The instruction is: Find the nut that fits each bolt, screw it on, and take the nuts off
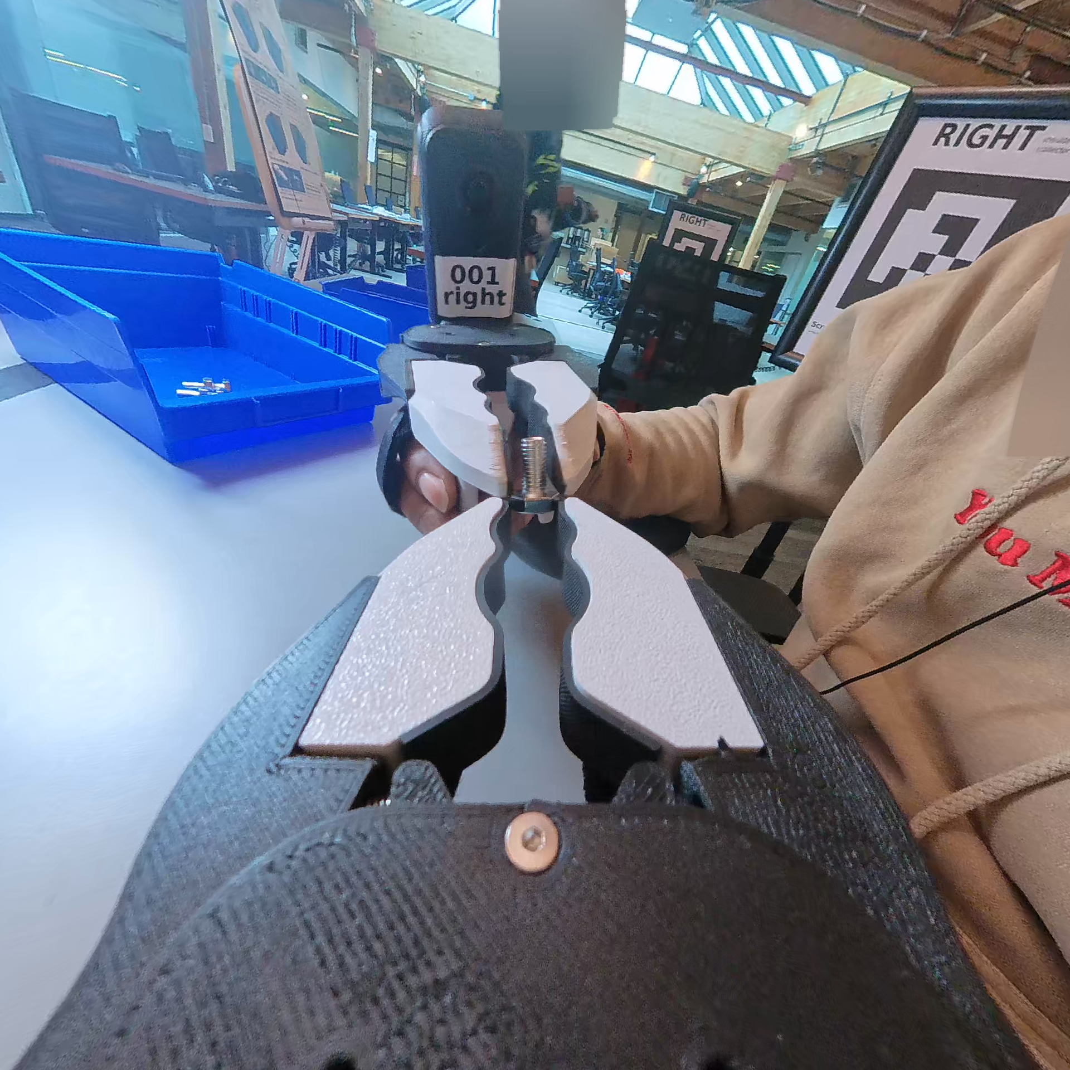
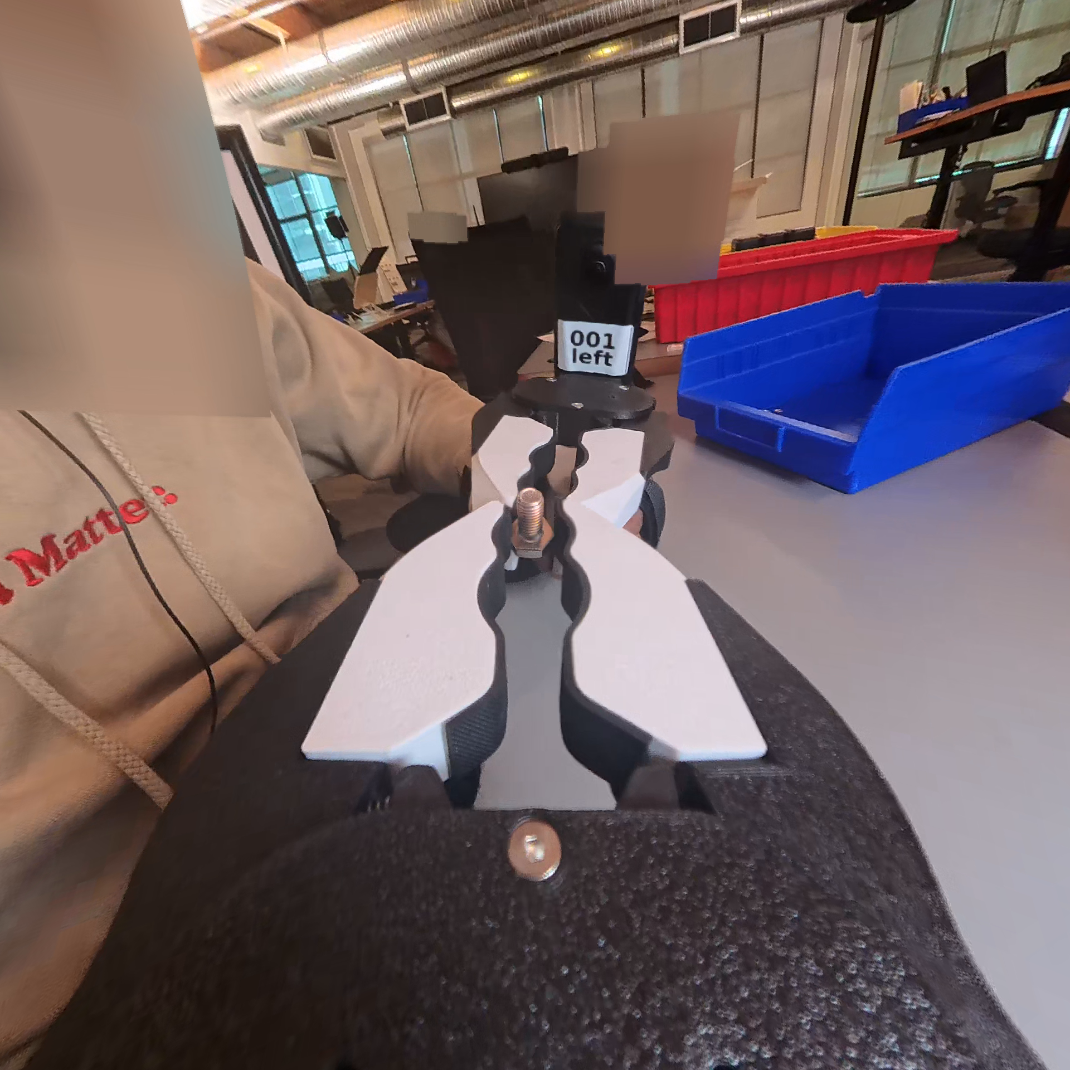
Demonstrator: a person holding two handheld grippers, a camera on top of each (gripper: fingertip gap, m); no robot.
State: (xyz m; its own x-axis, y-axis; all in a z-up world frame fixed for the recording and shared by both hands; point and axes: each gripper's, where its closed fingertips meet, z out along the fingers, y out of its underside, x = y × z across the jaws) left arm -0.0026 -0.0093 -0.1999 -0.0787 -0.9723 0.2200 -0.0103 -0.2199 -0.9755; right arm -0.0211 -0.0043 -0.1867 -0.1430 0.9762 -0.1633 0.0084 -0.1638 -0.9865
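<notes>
We see one silver bolt [image 1: 533,463] with a threaded shank, wearing one hex nut [image 1: 534,502]. Our left gripper [image 1: 531,505] pinches the nut at its fingertips; our right gripper [image 2: 528,541], facing it tip to tip, closes narrowly around the bolt.

Smooth pale-grey table [image 2: 868,608] occupies the foreground. Overhead: exposed timber beams [image 1: 440,46], glazed skylights [image 1: 724,63], corrugated silver ventilation ducts [image 2: 463,52]. Tall windows [image 2: 799,104] line the far wall; wooden standing desks [image 2: 978,110] sit nearby.
</notes>
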